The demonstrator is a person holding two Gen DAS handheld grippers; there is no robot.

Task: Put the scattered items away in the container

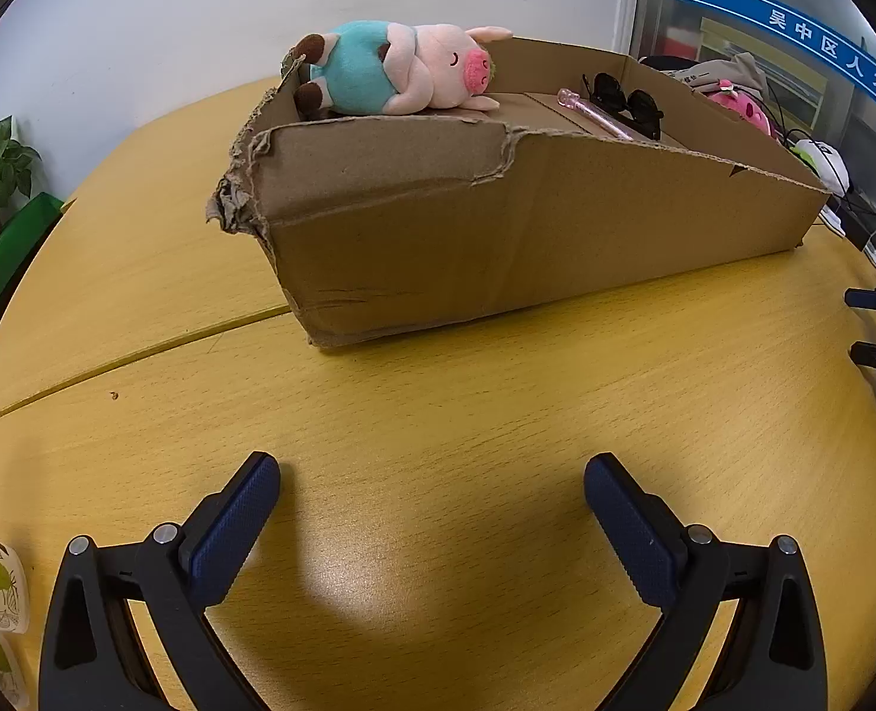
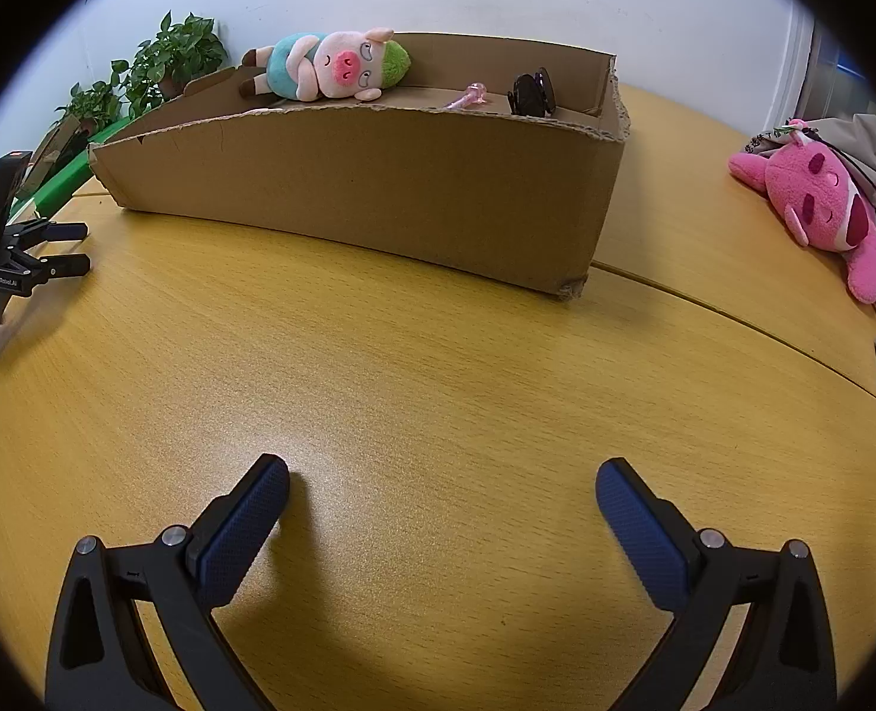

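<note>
We hold the left gripper and right gripper with jaws fully apart and empty above the bare bench. The pig plush, pink pen and sunglasses already lie inside the cardboard box, so nothing near us remains to collect.

bare table lies ahead of both my spread grippers. the cardboard box walls off the far side. a pink plush crowds the right edge.
</note>
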